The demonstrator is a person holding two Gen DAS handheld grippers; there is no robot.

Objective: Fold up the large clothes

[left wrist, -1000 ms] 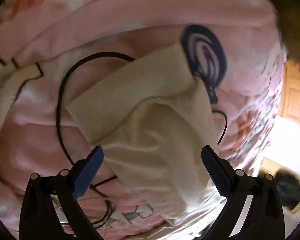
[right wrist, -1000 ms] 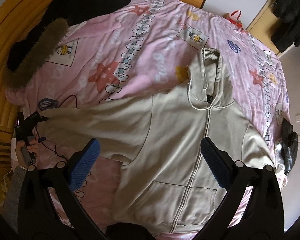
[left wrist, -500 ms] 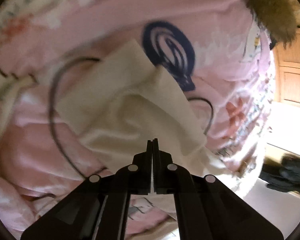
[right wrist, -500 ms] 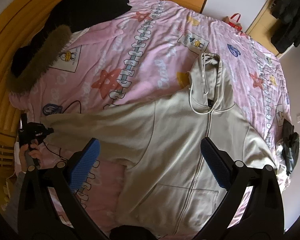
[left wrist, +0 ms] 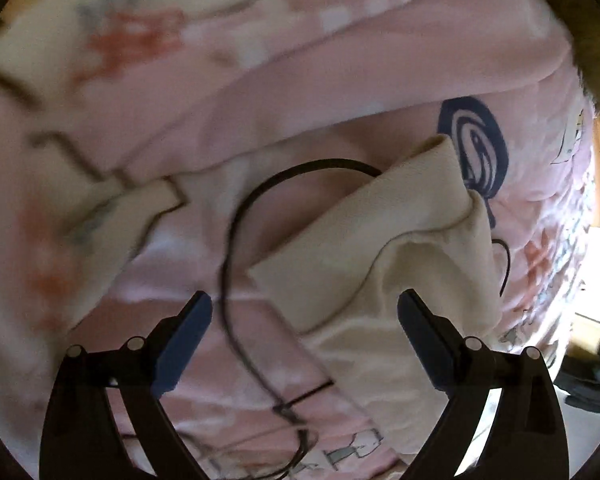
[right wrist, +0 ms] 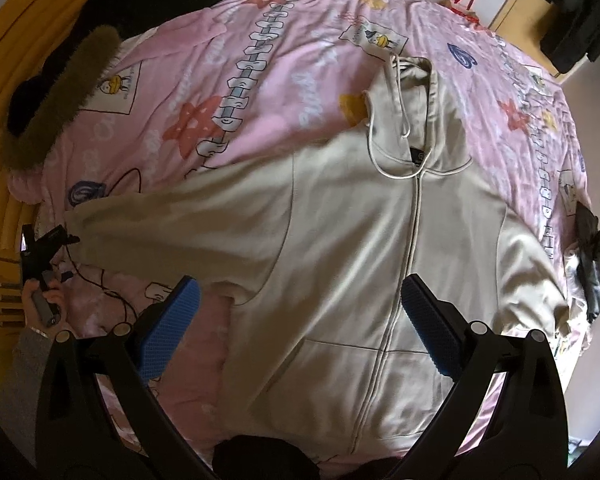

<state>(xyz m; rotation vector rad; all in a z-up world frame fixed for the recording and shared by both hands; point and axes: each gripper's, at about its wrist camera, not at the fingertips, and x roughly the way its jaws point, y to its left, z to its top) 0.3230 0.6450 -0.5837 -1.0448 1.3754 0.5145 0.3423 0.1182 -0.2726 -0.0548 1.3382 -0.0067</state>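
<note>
A beige zip hoodie lies face up on the pink patterned bedspread, its left sleeve stretched out to the left. The sleeve's cuff fills the left wrist view. My left gripper is open and empty, with the cuff edge lying between and just beyond its blue pads. It also shows in the right wrist view at the sleeve end. My right gripper is open and empty, held above the hoodie's lower front.
A black cable loops over the bedspread beside the cuff. A black coat with a fur-trimmed hood lies at the bed's far left by the wooden headboard. A dark garment hangs off the bed's right edge.
My left gripper was open, shut on the sleeve cuff half a second ago, and is open again now, with the cuff lying released. The sleeve lies stretched further left. The right gripper stayed open.
</note>
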